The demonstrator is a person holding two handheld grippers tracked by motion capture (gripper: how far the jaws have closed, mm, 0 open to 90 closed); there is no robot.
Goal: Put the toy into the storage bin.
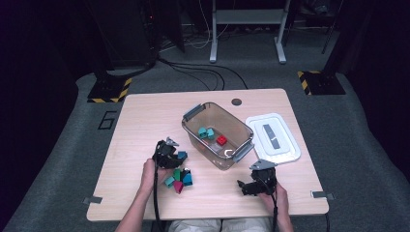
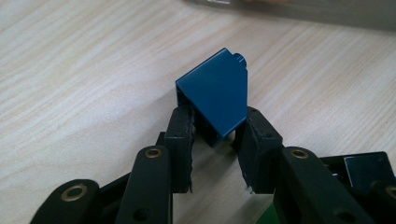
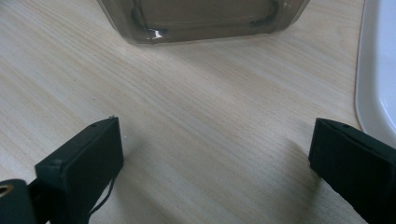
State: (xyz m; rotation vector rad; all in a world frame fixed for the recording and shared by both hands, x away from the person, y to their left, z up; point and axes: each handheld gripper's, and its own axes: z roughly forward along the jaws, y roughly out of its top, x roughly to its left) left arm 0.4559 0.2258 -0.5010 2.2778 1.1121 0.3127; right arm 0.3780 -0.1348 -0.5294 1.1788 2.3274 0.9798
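In the high view, the left gripper (image 1: 170,153) sits at the top of a small heap of loose blocks (image 1: 180,180) on the table (image 1: 145,121), with a blue block (image 1: 182,155) at its tip, just left of the clear bin (image 1: 217,135). The bin already holds two teal blocks (image 1: 206,133) and a red block (image 1: 221,140); its white lid (image 1: 273,137) lies flat to the right. The right gripper (image 1: 246,186) rests near the table's front edge, well apart from the heap. The likely risk here: carrying the blue block over the bin's near wall could clip the rim and knock the piece loose.

In the left gripper view, the jaws are closed on the blue block's (image 2: 217,95) lower corner only, so the hold looks shallow. The block is a sloped wedge; its long axis runs away from the jaws and tilts toward the upper right, with a stud at that far end and the slanted face turned up. A pinch so near one end could let the block pivot or slip out on lifting.

In the right gripper view, the jaws stand wide apart with nothing between them, above bare table, the bin's (image 3: 205,21) wall ahead and the lid's (image 3: 378,70) edge at the right. A careless swing could nudge either.
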